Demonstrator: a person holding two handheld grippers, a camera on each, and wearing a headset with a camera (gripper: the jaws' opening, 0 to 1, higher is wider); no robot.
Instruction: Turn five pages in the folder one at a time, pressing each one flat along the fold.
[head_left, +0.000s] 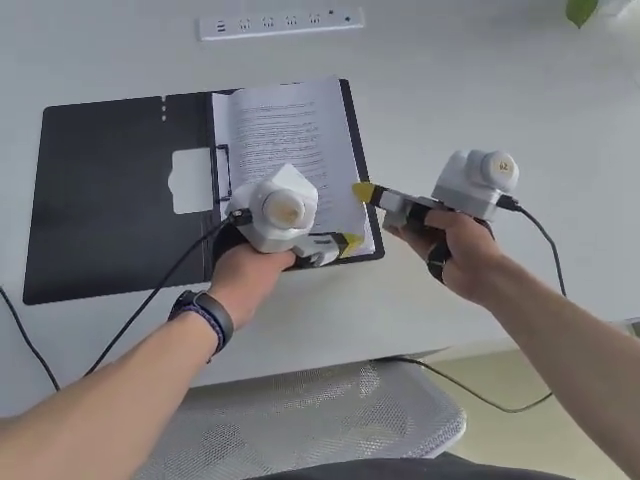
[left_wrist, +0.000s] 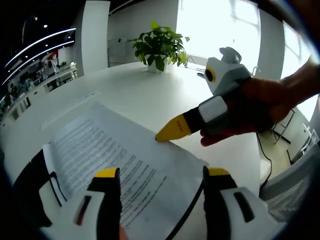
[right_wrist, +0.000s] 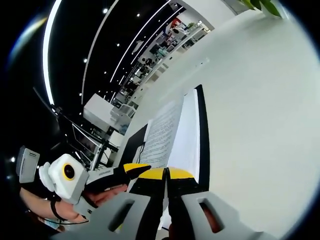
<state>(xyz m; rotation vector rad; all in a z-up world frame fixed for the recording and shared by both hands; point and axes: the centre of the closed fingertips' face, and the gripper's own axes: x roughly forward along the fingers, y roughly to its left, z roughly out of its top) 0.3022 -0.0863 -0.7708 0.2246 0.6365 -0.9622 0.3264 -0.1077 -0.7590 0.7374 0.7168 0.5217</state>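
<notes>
A black folder (head_left: 110, 200) lies open on the white table, with a printed page (head_left: 285, 130) on top of its right half. My right gripper (head_left: 362, 190) comes in from the right, its yellow tips shut on that page's right edge. From the left gripper view the right gripper (left_wrist: 167, 132) pinches the page (left_wrist: 100, 145) edge, which is slightly raised. My left gripper (head_left: 335, 247) hovers over the page's near corner, jaws open with nothing between them (left_wrist: 162, 175). In the right gripper view its own tips (right_wrist: 166, 173) are pressed together at the page (right_wrist: 167, 125).
A white power strip (head_left: 280, 22) lies at the table's back edge. A potted plant (left_wrist: 159, 47) stands farther along the table. Black cables trail off both grippers over the front edge, above a mesh chair (head_left: 330, 410).
</notes>
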